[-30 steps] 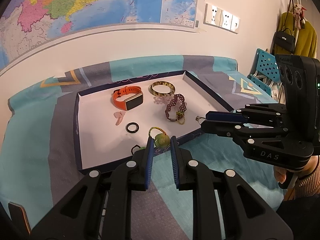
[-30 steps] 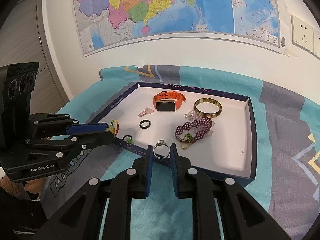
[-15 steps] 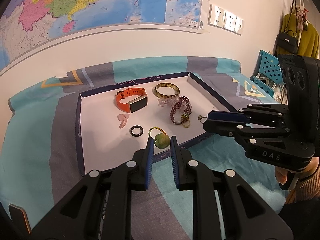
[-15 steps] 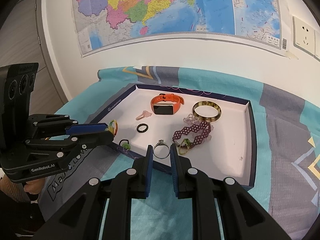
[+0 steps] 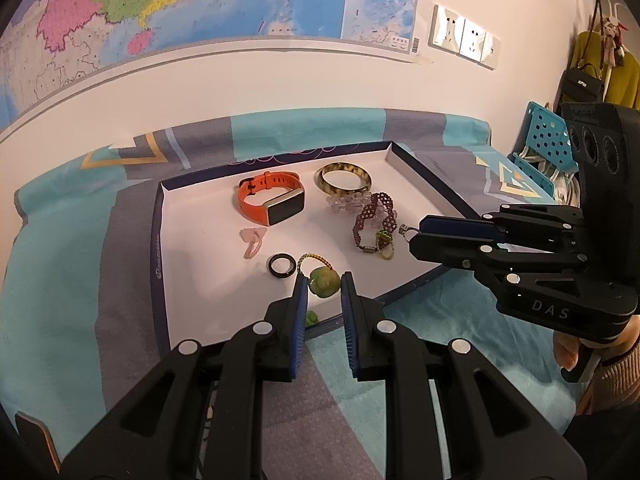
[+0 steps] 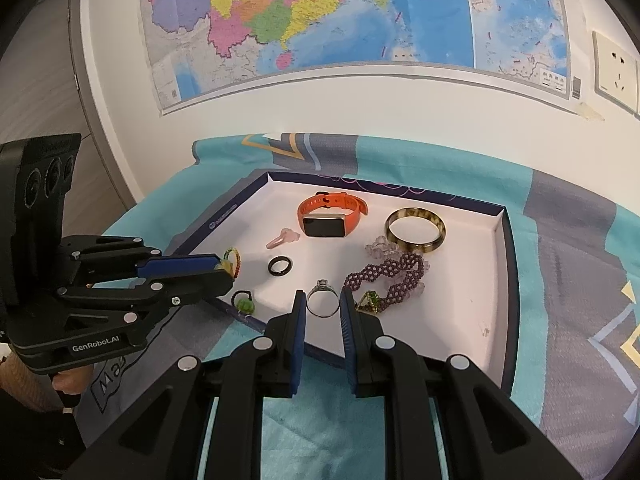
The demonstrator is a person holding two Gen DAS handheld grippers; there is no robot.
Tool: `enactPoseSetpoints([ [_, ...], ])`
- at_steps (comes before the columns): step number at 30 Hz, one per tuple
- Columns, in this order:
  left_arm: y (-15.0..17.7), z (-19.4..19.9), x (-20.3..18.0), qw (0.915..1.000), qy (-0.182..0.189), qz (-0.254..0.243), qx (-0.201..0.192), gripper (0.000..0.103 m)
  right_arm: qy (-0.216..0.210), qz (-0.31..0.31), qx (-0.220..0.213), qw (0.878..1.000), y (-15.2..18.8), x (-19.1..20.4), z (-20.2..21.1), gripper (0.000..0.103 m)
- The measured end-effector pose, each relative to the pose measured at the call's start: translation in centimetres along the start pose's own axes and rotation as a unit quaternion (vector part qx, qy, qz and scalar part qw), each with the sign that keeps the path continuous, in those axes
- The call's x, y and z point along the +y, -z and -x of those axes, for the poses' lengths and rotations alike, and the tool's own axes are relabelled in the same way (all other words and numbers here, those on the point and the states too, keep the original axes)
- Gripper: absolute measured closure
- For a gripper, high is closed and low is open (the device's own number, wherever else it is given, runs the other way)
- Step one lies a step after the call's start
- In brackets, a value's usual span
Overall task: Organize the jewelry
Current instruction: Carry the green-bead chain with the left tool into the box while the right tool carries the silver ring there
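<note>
A shallow white tray with dark blue walls lies on the patterned cloth. In it are an orange smartwatch, a tortoiseshell bangle, a purple beaded bracelet, a black ring and a pink clip. My left gripper is shut on a green bead pendant with a braided loop, over the tray's near edge. My right gripper is shut on a silver ring, over the tray.
A second small green bead lies by the tray's near wall. The cloth covers the table up to a white wall with a map. A blue perforated crate and hanging clothes stand at far right.
Both grippers have moved forward, further over the tray, each still holding its piece. The jewelry in the tray has not moved.
</note>
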State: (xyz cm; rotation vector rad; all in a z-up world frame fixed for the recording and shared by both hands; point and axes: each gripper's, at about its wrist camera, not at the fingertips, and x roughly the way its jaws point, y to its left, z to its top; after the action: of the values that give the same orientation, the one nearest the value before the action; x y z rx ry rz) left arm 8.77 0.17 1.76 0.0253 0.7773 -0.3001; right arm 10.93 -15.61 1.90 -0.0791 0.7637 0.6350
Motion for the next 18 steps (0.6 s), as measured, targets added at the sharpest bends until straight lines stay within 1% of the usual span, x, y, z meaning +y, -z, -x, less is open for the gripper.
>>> enactPoseSetpoints([
  [18,-0.8,-1.7,0.4,0.9999,0.000,0.002,0.011,0.086,0.012,-0.006,0.007,1.000,-1.2,-1.1,-1.8,0.088],
])
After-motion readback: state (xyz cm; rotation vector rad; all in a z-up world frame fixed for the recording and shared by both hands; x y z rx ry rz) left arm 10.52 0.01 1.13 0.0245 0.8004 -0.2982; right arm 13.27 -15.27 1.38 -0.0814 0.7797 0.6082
